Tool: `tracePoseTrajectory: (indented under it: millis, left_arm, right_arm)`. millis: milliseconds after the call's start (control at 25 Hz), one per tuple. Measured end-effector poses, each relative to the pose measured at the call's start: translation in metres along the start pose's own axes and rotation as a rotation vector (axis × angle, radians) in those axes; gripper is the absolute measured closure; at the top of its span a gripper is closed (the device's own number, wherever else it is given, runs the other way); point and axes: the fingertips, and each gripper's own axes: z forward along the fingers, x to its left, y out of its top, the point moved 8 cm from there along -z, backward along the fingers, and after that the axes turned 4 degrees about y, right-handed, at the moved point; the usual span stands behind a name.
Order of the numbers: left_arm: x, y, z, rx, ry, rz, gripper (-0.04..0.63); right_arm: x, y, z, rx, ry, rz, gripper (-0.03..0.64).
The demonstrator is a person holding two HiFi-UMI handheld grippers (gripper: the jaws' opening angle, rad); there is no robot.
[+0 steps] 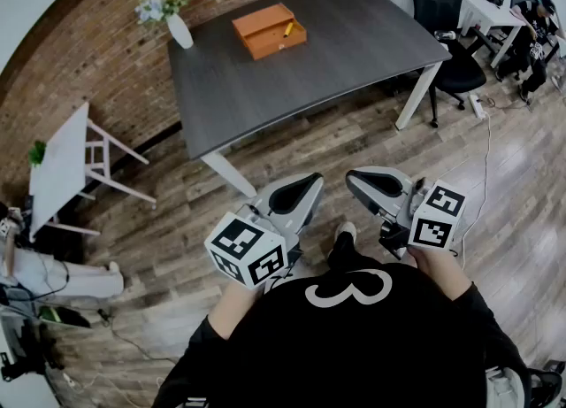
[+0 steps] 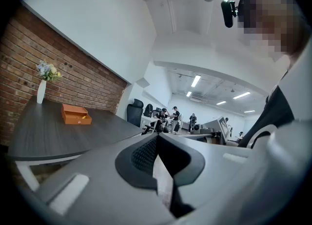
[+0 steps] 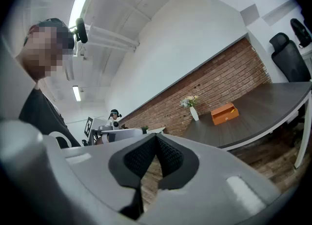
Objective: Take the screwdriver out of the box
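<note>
Dark table (image 1: 265, 88) far ahead | left gripper (image 1: 305, 189), right gripper (image 1: 361, 180) level | fingers (image 2: 140, 154) closed, empty

1. The box (image 1: 269, 32) is orange and rectangular and lies open on the dark bench (image 1: 354, 61), towards its far side.
2. The screwdriver (image 1: 288, 29) lies inside the box near its right end, with only a yellow part showing.

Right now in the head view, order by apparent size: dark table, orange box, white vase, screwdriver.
1. dark table
2. orange box
3. white vase
4. screwdriver, just a small yellow bit in the box
</note>
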Motion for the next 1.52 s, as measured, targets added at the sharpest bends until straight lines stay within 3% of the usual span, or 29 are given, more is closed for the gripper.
tracePoseTrajectory:
  millis: [680,920,1200,1520]
  left_arm:
    - [0.007,0.0,0.004,0.007,0.026,0.018,0.58]
    - [0.02,0.001,0.02,0.014,0.061,0.025,0.58]
    - [0.063,0.024,0.073,0.051,0.092,0.017,0.578]
    - [0.129,0.053,0.169,0.088,0.11,-0.001,0.58]
  right_arm:
    - [-0.007,0.001,0.004,-0.002,0.024,0.005,0.615]
    - [-0.033,0.007,0.007,-0.017,0.048,0.013,0.615]
    - [-0.101,0.035,0.028,-0.042,0.07,0.062,0.615]
    - [-0.211,0.08,0.047,-0.04,0.077,0.104,0.615]
